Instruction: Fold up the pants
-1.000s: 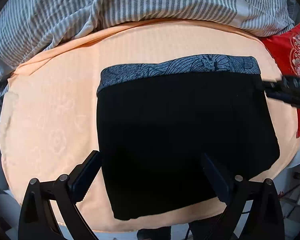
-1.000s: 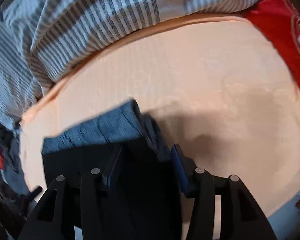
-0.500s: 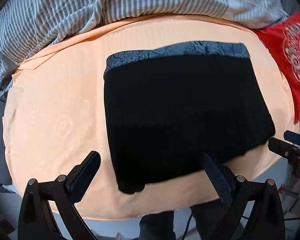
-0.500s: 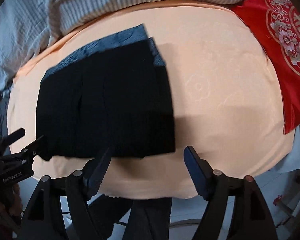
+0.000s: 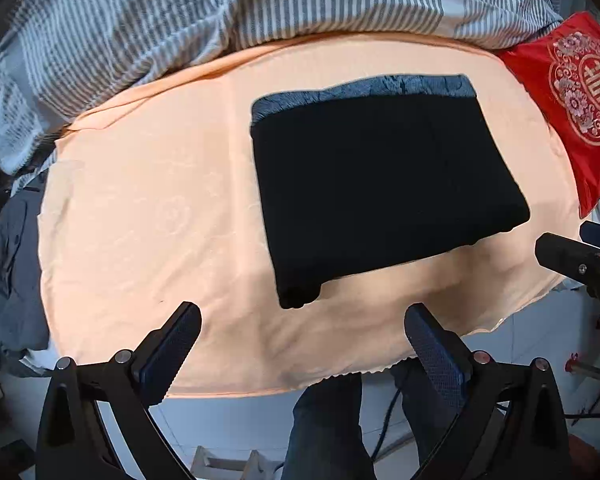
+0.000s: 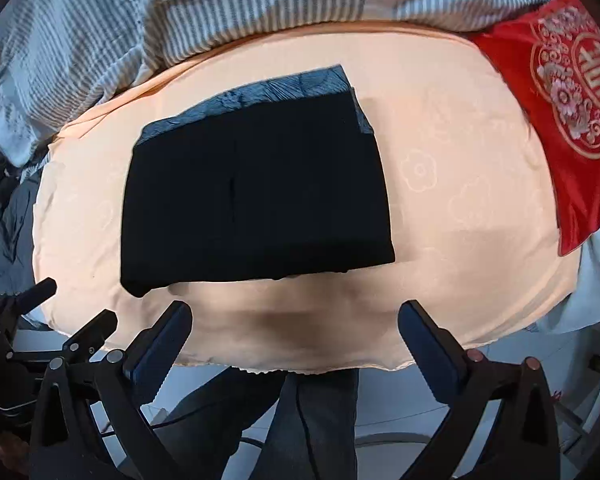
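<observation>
Your folded black pants lie flat on the peach sheet, at about one o'clock from your left gripper and eleven o'clock from your right gripper. Both sets of fingers stand wide apart with nothing between them; the right jaws have just been opening. The striped blanket bunches at twelve.

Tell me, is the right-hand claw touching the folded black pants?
Apart. In the right wrist view the right gripper stands open and empty, and bare peach cloth shows between its fingertips and the near edge of the folded pants.
</observation>
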`<state>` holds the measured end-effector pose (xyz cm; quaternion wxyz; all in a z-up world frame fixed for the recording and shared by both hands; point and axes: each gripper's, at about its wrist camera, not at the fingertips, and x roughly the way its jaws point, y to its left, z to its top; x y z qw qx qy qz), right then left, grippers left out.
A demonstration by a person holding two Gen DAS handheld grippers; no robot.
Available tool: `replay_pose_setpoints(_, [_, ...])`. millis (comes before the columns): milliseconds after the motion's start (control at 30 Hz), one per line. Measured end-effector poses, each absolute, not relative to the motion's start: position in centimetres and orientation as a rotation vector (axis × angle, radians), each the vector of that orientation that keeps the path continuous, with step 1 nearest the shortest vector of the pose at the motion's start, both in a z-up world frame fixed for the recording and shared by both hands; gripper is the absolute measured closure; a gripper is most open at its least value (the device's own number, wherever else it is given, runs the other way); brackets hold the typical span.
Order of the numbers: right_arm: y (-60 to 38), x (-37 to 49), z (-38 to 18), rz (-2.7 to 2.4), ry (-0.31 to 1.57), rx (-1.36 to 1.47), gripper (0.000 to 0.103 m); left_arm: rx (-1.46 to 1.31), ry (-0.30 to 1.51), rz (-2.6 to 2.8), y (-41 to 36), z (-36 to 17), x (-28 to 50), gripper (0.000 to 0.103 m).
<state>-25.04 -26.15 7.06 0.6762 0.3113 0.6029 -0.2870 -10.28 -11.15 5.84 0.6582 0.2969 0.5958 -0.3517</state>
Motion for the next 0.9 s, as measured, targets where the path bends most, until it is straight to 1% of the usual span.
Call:
replay_pose_setpoints(300, [-24.8, -24.2, 9.8, -0.686, 1.314, 0.645, 0.0, 0.606, 1.334, -0.774, -10.1, 8.5, -10.2, 0.001])
replay_pose_setpoints(500, [-24.3, -23.8, 10.6, -0.696, 1.313, 0.608, 0.0, 0.605, 1.332, -0.758, -10.1, 8.9, -10.6, 0.001])
replay_pose_setpoints(900, [-25.2, -23.8, 8.6, -0.676, 1.331, 0.616, 0.0, 0.603, 1.375, -0.704, -11.2, 7.1, -11.7, 0.001])
